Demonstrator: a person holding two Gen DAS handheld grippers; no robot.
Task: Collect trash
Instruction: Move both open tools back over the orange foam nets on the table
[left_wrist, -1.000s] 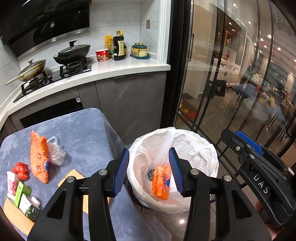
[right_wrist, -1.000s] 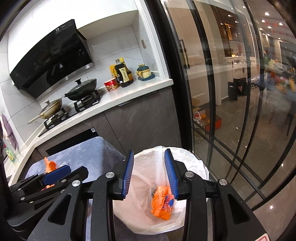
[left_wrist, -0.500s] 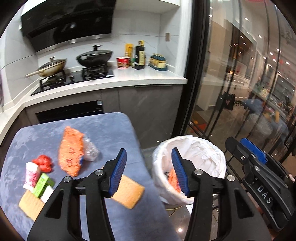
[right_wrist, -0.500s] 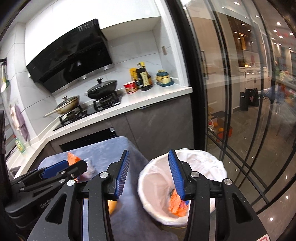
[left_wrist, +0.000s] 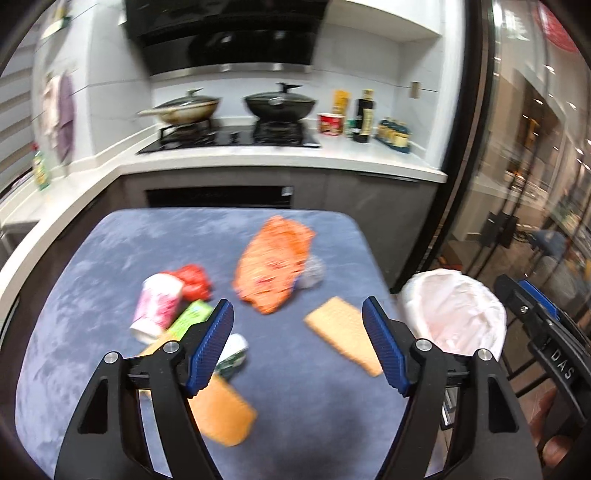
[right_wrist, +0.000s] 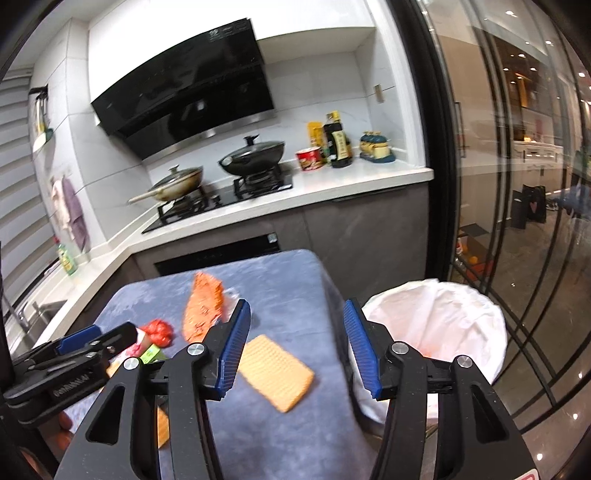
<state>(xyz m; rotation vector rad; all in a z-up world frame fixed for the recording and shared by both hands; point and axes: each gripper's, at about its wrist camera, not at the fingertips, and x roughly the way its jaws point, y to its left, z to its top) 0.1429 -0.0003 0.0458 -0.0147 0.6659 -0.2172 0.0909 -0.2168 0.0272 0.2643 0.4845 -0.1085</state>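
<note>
Jaws of left gripper (left_wrist: 297, 345) and right gripper (right_wrist: 295, 347) opening, nothing between. Orange wrapper (left_wrist: 275, 267), red bag (left_wrist: 192, 282), pink cup (left_wrist: 157, 308), tan wafers (left_wrist: 341, 338) strewn on blue table (left_wrist: 110, 258). White-lined bin (right_wrist: 443, 321) beside table's right edge.

Both cams sit on my wrists, each peering forward along its own two fingers and tilted down. My left one hangs over the near edge of the blue-grey table (left_wrist: 110, 258), close in, with the stove (left_wrist: 236, 138) at 12 o'clock and the bin (left_wrist: 454, 310) at 3 o'clock. My right one sits further right (slightly rolled too), so the bin (right_wrist: 436, 317) lands at 4 o'clock. Both share the table (right_wrist: 280, 273), the tan wafer (left_wrist: 343, 332) (right_wrist: 275, 371), the orange bag (left_wrist: 275, 264) (right_wrist: 203, 310) and the counter.
</note>
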